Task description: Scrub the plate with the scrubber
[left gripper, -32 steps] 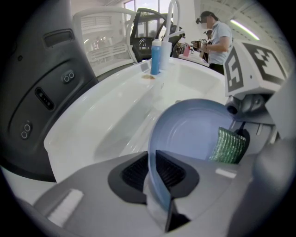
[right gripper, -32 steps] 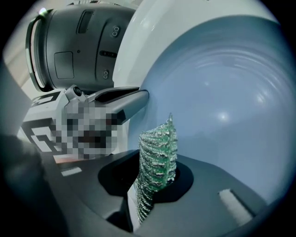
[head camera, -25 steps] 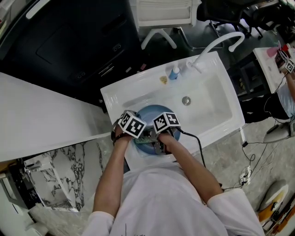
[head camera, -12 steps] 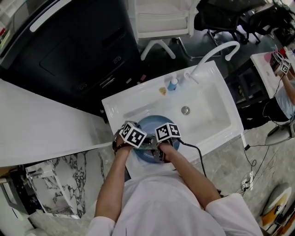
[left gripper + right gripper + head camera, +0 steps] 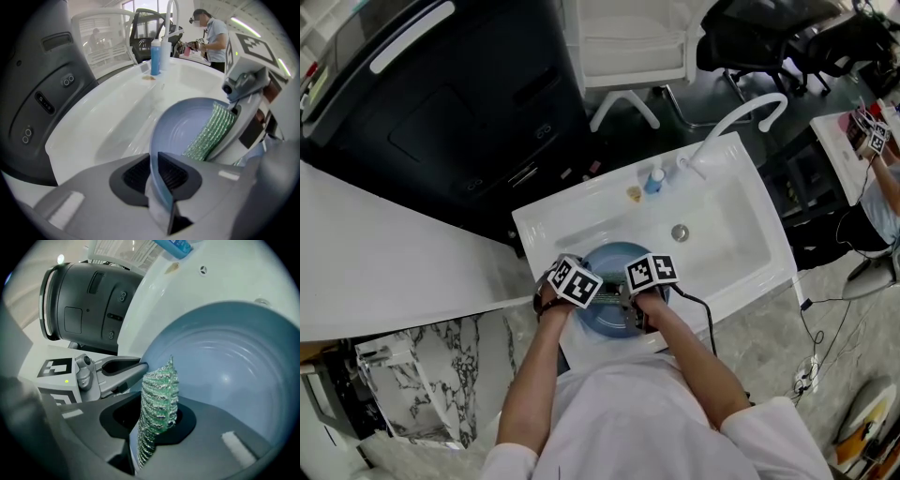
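1. Holding the plate (image 5: 187, 133) tilted on edge over the sink (image 5: 731, 225), we had the left gripper (image 5: 157, 176) clamped on its near rim. The jaws were closed on that thin blue edge, so the dished face turned toward the other tool.
2. We had the right gripper (image 5: 157, 413) pinching the scrubber (image 5: 159, 399). This green mesh pad stood up between the closed jaws and appeared to lie against the plate's inner face, ready for rubbing strokes.
3. Seen from the head view, the plate sat at the sink's lower left, close to the front wall, with both grippers crowded over it.
4. We judged the open room lay to the upper right, where bare basin ran past the drain (image 5: 679, 232). The bottle (image 5: 654, 176) and tap (image 5: 750, 101) stood well apart at the back.
5. We judged strokes near the clamped rim risky, since the grippers sat very close there.
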Demonstrator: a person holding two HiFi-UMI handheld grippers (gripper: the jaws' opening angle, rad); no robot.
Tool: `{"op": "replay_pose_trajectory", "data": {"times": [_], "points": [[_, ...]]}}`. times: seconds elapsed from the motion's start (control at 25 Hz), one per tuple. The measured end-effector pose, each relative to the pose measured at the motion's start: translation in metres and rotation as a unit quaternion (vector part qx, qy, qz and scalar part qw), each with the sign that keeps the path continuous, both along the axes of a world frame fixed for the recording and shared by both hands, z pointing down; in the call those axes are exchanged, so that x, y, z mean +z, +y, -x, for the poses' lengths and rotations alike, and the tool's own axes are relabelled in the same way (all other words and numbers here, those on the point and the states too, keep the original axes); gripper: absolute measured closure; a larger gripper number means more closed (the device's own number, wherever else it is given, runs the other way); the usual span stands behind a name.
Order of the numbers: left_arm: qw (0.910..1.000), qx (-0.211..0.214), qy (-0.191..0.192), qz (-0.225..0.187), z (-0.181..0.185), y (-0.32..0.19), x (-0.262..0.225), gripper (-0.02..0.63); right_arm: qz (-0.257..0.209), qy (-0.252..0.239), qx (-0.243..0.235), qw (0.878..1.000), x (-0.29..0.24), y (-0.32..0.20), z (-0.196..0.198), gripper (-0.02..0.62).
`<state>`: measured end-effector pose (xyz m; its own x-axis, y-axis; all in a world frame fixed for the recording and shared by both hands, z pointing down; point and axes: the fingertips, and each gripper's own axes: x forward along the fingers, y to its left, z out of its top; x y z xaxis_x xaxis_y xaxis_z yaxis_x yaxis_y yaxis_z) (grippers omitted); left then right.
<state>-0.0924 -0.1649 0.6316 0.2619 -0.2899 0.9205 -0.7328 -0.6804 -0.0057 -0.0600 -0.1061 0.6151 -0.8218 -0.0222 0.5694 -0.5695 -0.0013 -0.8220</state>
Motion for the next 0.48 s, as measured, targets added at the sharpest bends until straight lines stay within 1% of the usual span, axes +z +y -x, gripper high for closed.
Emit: {"op": "replay_pose_trajectory", "data": {"times": [0.16,0.48], "points": [[1.0,0.0,0.001,-0.001,0.0,0.0,0.0,0.497,-0.006,0.008,-0.008,1.0,0.001,-0.008,0.003,0.528],[1.0,0.0,-0.001,-0.001,0.0,0.0,0.0,0.497,-0.009,0.025,-0.043,0.999,0.006,-0.016,0.007,0.528]]}}
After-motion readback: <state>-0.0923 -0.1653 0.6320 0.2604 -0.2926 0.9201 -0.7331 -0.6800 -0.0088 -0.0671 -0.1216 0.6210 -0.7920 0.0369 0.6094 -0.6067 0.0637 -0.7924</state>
